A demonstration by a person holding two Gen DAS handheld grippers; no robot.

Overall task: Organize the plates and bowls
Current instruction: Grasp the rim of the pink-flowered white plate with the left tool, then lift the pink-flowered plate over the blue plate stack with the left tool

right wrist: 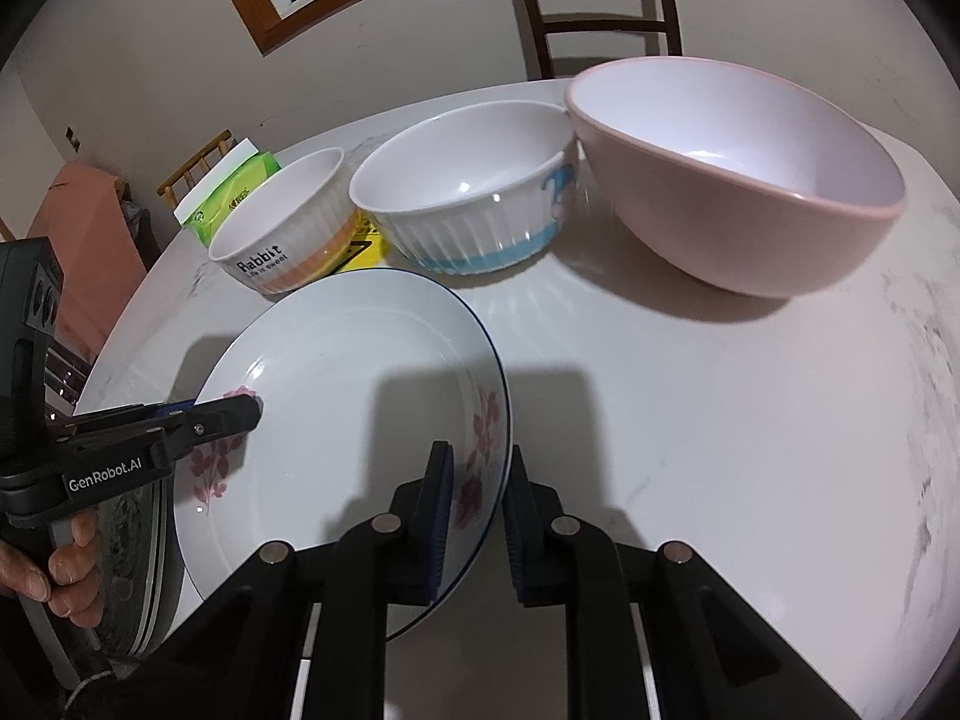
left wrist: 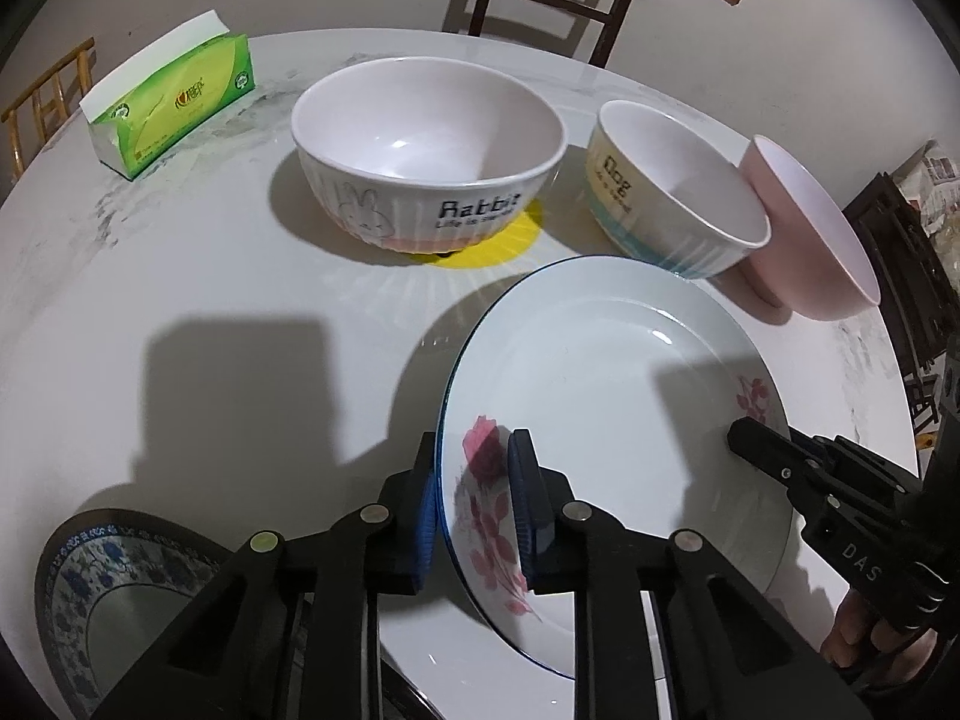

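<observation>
Jaws hiding floral plate (left wrist: pixel 600 408) rim

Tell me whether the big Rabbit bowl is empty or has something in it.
Empty. The Rabbit bowl stands upright on the table, and the left wrist view shows only its bare, glossy white inside down to the bottom.

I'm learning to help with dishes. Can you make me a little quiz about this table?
1. True or false: both grippers hold the flowered plate by its rim.
2. Which bowl stands nearest the tissue pack? A) pink bowl B) Rabbit bowl C) blue-striped bowl
3. Fill in: the left gripper and right gripper grip ____ sides of the plate.

Key: 1 true; 2 B; 3 opposite.
</observation>
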